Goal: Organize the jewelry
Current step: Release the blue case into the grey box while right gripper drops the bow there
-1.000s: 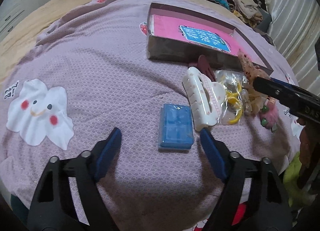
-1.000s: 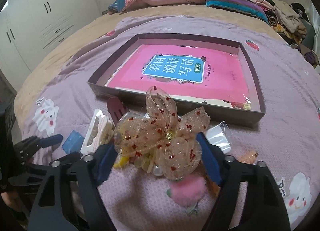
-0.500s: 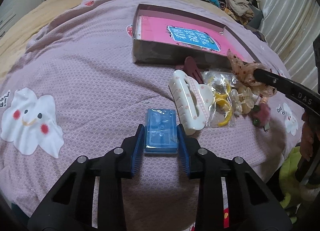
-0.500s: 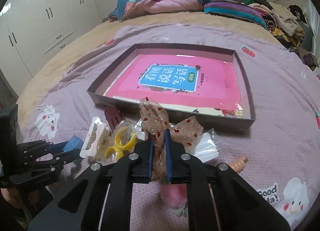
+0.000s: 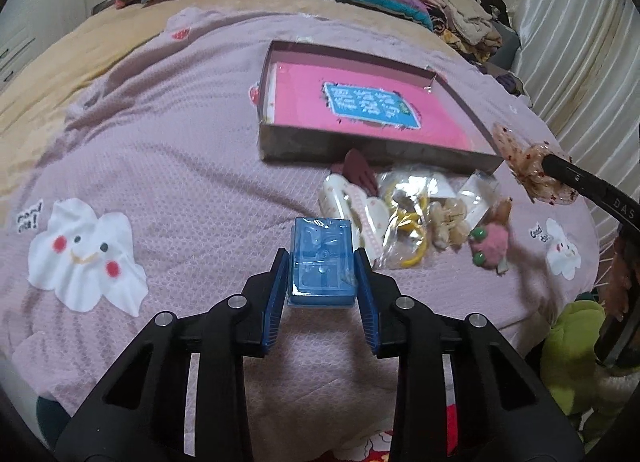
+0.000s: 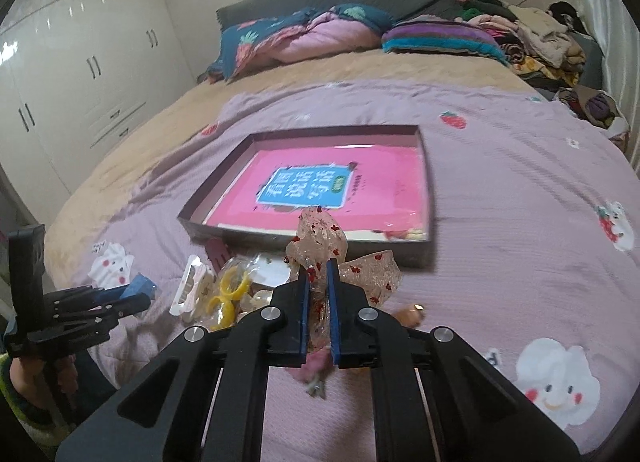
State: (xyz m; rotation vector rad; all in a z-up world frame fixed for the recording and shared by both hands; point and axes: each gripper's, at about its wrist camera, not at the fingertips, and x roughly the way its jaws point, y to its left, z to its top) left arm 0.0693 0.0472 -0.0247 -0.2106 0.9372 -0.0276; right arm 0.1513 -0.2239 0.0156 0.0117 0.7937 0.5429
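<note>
since a second ago both sets of fingers have gone from spread to clamped, and both loads have come up off the bed. the left gripper (image 5: 321, 287) now pinches the blue plastic case (image 5: 322, 262) by its two long sides, its near end between the blue pads. the right gripper (image 6: 318, 304) has its fingers pressed almost together on the sheer bow with red specks (image 6: 320, 258), gripping it at the gathered centre; the loops stand up above the pads, in front of the near wall of the shallow box (image 6: 304, 240).

the shallow box rests on the purple blanket (image 5: 160, 166) with a pink book (image 6: 328, 182) lying flat inside it. just before its near wall sits the remaining pile: a white claw clip (image 5: 352, 208), a dark red clip (image 5: 360, 170), a clear bag with yellow pieces (image 5: 408, 218), and a pink fuzzy clip (image 5: 490, 242).

handling notes:
- blue plastic case: rigid, light, smooth-sided. likely slippery under the pads; hold across the long sides near the middle and keep it level. what it contains cannot be told.
- sheer bow: soft, very light, crushable. grip only the centre knot; the loops would deform and might snag on the box wall.
- clear bag: limp and slick; probably best pinched at an edge.

judged step: carry both items toward the box.
</note>
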